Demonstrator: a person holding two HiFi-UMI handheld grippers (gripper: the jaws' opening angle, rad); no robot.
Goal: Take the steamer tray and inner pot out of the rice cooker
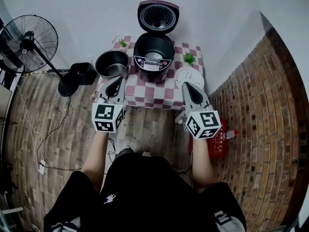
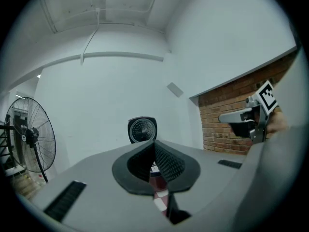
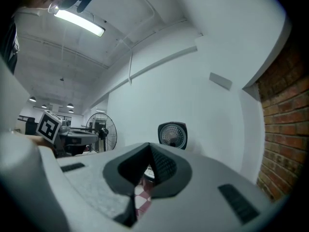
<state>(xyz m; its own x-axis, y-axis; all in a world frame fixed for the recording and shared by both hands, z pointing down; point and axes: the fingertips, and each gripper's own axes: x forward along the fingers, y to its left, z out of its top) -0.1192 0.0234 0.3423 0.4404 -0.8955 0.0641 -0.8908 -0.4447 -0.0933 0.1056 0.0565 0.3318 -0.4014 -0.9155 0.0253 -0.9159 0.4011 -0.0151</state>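
Note:
The black rice cooker (image 1: 154, 54) stands on the checked table (image 1: 145, 93) with its lid (image 1: 158, 17) raised. The steel inner pot (image 1: 112, 63) sits on the table to the cooker's left. The white steamer tray (image 1: 189, 76) lies to its right. My left gripper (image 1: 114, 87) hovers shut and empty by the table's front left. At the front right, my right gripper (image 1: 188, 91) is likewise shut with nothing in it. Both point level at the cooker lid (image 2: 142, 129), seen also in the right gripper view, where the lid (image 3: 172, 136) rises above the jaws.
A standing fan (image 1: 30, 38) and a black bin (image 1: 83, 73) are left of the table. Two small plants (image 1: 189, 58) sit at the table's back corners. A red box (image 1: 217, 141) and a bottle (image 1: 231, 134) lie on the floor at right, beside a brick wall (image 1: 270, 110).

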